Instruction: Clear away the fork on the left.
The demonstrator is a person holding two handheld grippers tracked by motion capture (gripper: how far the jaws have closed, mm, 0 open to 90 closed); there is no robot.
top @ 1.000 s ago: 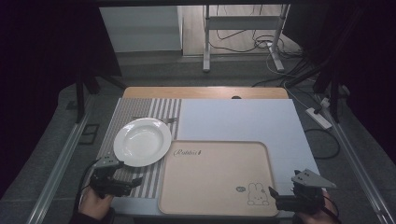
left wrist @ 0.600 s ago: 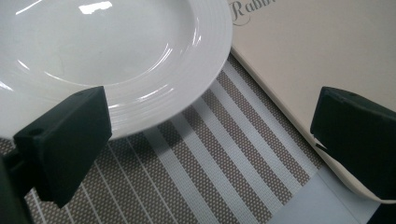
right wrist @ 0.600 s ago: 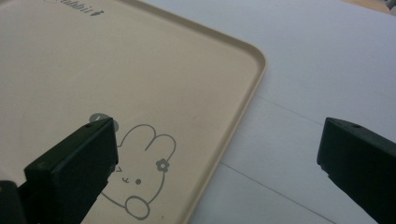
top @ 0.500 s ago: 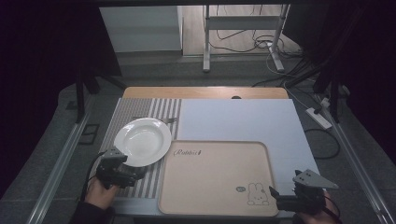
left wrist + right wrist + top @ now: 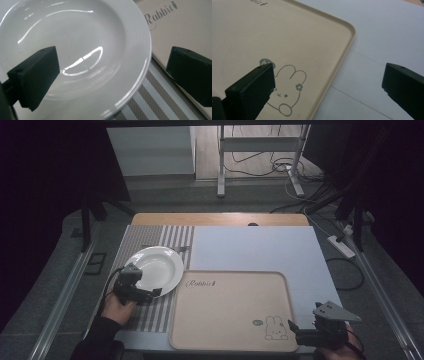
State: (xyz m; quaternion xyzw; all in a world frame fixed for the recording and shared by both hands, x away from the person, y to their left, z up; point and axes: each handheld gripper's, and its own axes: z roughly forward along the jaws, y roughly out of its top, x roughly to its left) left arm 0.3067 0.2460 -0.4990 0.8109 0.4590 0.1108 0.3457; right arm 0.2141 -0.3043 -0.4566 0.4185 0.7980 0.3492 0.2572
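Observation:
A white plate [image 5: 152,265] lies on a striped placemat [image 5: 150,312] at the left of the table. My left gripper [image 5: 152,292] is at the plate's near rim and stands open. In the left gripper view [image 5: 113,60], one jaw hangs over the plate [image 5: 75,37] and the other over the edge of the beige tray [image 5: 180,27], with the rim between them. The beige rabbit tray [image 5: 230,310] lies in the middle front. My right gripper [image 5: 295,332] is open at its near right corner. In the right gripper view [image 5: 328,75], the tray's edge [image 5: 342,50] runs between the jaws.
A pale mat [image 5: 255,245] covers the table behind and to the right of the tray. A wooden strip [image 5: 220,219] shows at the table's far edge. Beyond the table, cables and a stand [image 5: 260,165] are on the floor.
My left gripper has moved forward from the table's front edge to the plate's near rim. The right gripper has stayed in place.

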